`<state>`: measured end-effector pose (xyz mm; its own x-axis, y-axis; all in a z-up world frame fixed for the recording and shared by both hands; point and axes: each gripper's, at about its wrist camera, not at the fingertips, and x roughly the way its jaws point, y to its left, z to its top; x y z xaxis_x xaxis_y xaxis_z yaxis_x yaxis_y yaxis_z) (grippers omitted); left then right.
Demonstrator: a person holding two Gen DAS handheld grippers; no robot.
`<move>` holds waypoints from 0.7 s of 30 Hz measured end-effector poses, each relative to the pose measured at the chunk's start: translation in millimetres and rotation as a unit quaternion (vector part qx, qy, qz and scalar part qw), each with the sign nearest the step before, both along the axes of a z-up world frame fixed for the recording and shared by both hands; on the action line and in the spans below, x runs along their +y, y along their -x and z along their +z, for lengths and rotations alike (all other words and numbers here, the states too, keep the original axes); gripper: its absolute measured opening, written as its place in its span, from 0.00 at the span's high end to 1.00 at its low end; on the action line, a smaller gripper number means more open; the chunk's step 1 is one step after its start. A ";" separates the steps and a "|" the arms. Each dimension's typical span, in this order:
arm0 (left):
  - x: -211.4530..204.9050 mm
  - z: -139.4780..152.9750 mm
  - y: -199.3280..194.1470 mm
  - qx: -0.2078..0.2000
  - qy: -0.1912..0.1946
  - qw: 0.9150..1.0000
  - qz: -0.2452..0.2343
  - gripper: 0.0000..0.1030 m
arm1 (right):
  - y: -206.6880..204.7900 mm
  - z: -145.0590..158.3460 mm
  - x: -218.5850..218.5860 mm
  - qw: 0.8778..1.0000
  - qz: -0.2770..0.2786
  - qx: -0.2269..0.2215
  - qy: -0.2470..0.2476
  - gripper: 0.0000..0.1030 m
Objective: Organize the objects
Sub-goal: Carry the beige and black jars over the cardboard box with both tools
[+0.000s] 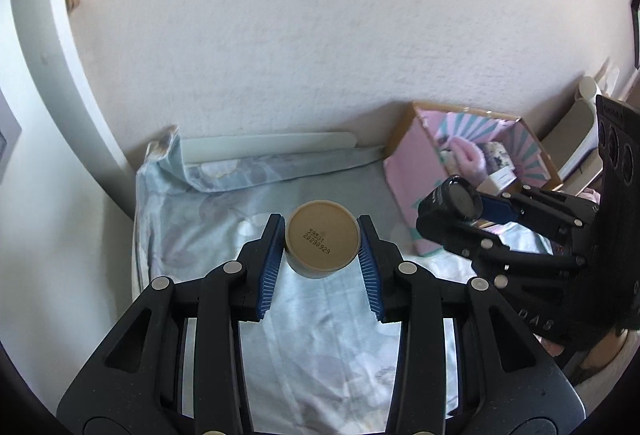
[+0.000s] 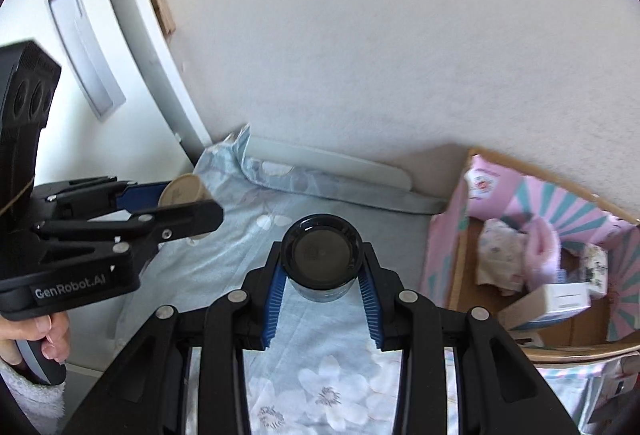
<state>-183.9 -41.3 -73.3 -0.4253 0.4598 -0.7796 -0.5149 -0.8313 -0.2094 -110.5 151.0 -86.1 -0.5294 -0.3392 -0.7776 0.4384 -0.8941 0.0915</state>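
My left gripper (image 1: 322,249) is shut on a tan cylindrical tube (image 1: 322,239), its flat printed end facing the camera, held above the floral bed sheet (image 1: 320,335). It also shows in the right wrist view (image 2: 186,191) at the left. My right gripper (image 2: 322,267) is shut on a black round jar (image 2: 320,257), held above the sheet beside the pink cardboard box (image 2: 448,255). In the left wrist view the black jar (image 1: 460,197) hangs in front of the box (image 1: 404,171).
The pink box holds cloth items (image 2: 516,247) and a small white carton (image 2: 564,299). A textured white wall (image 1: 320,35) rises behind the bed. A white door frame (image 2: 148,47) stands at the left. A long white strip (image 1: 268,145) lies along the wall.
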 end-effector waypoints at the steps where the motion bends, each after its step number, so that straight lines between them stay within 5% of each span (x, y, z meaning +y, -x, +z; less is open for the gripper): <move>1: 2.9 4.5 -1.9 0.002 -0.001 1.000 -0.001 0.67 | 0.2 5.3 5.2 1.000 -0.003 0.001 0.002 0.68; 21: 137.0 39.3 -19.7 0.019 -0.017 0.999 -0.042 0.67 | 16.6 62.1 138.5 0.998 -0.064 0.025 -0.007 0.68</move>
<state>-164.2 95.7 -34.0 -0.4125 0.5220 -0.7465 -0.5914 -0.7768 -0.2164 -127.0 289.5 -24.0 -0.6053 -0.2561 -0.7537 0.3251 -0.9438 0.0596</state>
